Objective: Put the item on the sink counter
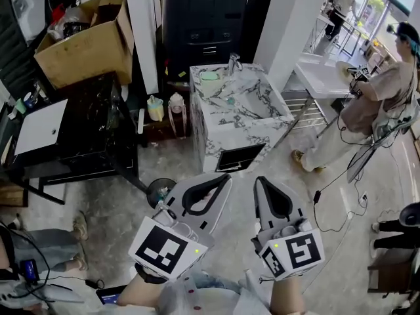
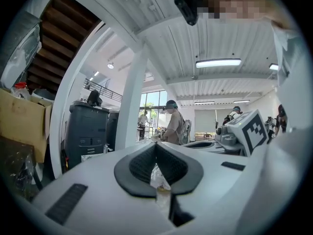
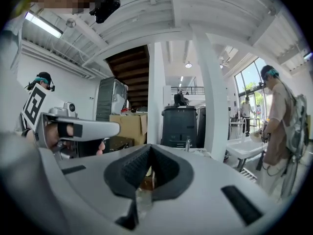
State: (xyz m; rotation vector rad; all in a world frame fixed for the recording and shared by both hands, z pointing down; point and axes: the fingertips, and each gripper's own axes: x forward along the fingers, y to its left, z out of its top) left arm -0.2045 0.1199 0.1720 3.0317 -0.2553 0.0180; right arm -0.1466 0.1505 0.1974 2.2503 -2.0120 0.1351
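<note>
The marble sink counter (image 1: 262, 120) stands ahead of me in the head view, with a faucet (image 1: 233, 63) and a small green thing (image 1: 210, 76) at its back. My left gripper (image 1: 226, 178) and right gripper (image 1: 260, 179) are side by side low in the head view, short of the counter and pointing toward it. Both have their jaws closed tip to tip, and I see nothing clearly held in either. In the left gripper view the left gripper (image 2: 156, 145) is shut. The right gripper (image 3: 149, 148) is shut too, with the counter's faucet (image 3: 188, 143) just beyond it.
A cardboard box (image 1: 85, 44) and a black table (image 1: 98, 130) are on the left, a dark cabinet (image 1: 207, 18) behind the counter. A white pillar (image 1: 289, 18) rises at right. A person (image 1: 374, 110) stands at a white basin (image 1: 318, 74). Cables (image 1: 341, 209) cross the floor.
</note>
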